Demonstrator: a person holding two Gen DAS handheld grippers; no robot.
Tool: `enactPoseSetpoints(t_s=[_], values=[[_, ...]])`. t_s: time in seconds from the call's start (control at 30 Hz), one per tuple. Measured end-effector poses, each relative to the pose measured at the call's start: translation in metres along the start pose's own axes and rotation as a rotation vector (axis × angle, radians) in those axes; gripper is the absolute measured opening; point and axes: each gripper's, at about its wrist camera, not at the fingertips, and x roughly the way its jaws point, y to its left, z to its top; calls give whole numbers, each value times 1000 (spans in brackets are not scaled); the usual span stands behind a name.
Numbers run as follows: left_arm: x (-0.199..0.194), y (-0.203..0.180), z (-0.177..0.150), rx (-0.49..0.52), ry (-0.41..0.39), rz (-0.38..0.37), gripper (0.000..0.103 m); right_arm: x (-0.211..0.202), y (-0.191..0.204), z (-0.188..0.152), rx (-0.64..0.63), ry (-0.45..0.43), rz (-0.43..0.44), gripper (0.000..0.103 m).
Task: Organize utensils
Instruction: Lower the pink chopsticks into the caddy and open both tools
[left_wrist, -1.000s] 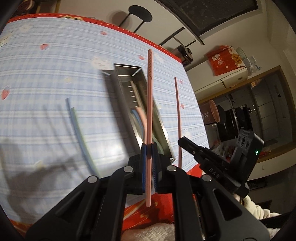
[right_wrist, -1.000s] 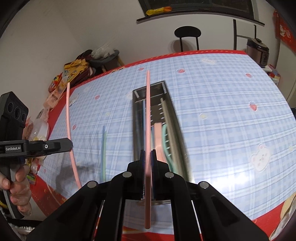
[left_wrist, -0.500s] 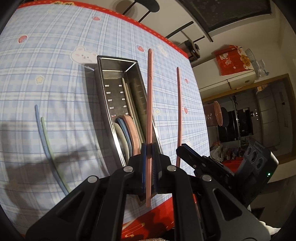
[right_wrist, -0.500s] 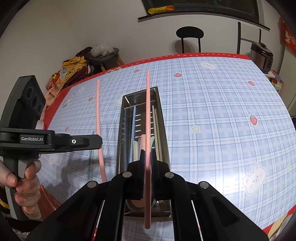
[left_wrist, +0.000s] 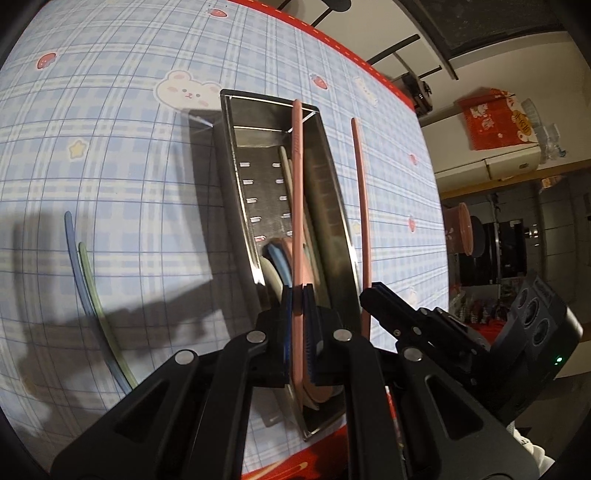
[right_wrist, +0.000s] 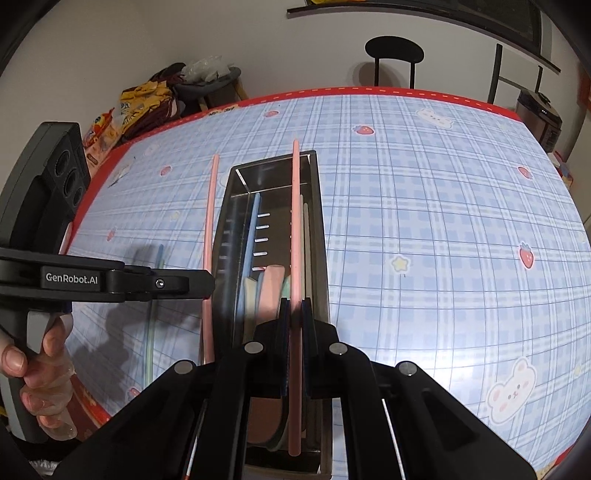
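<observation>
A steel utensil tray (left_wrist: 236, 147) (right_wrist: 317, 236) lies lengthwise on the blue plaid table, holding several pastel spoons (left_wrist: 280, 258) (right_wrist: 269, 284) and chopsticks. My left gripper (left_wrist: 297, 291) is shut on a pink chopstick (left_wrist: 297, 177), held over the tray along its length. My right gripper (right_wrist: 294, 306) is shut on a second pink chopstick (right_wrist: 295, 221), also over the tray. Each view shows the other gripper beside it with its chopstick: the right one (left_wrist: 360, 206), the left one (right_wrist: 209, 236). A blue chopstick (left_wrist: 74, 251) and a green chopstick (left_wrist: 96, 295) lie on the table left of the tray.
The table's red edge (right_wrist: 369, 90) runs at the back, with a black chair (right_wrist: 393, 55) behind it. Snack bags (right_wrist: 144, 107) sit off the table's left corner. A rice cooker (right_wrist: 539, 122) stands at the far right.
Both grippers have moved forward and lower, closer over the tray, each still holding its pink chopstick. The two chopsticks now hang along the tray's length.
</observation>
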Motion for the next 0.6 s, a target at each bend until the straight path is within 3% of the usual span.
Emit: enactPoseSetpoints(t_s=[0.13, 0.27, 0.33, 0.5, 0.57, 0.6], values=[[7, -1, 3, -7, 3, 21, 10, 6, -2, 1, 1, 15, -11, 7], [-2, 1, 8, -3, -20, 24, 23, 4, 0, 3, -3, 9, -28, 9], [-10, -2, 8, 13, -40, 36, 29, 1, 1, 4, -9, 1, -44, 22], [-40, -6, 7, 63, -129, 80, 58, -13, 9, 5, -11, -32, -55, 66], [-54, -4, 5, 82, -167, 112, 81, -18, 14, 3, -18, -39, -55, 77], [-62, -4, 3, 89, -192, 133, 85, -21, 18, 2, -25, -40, -59, 83]])
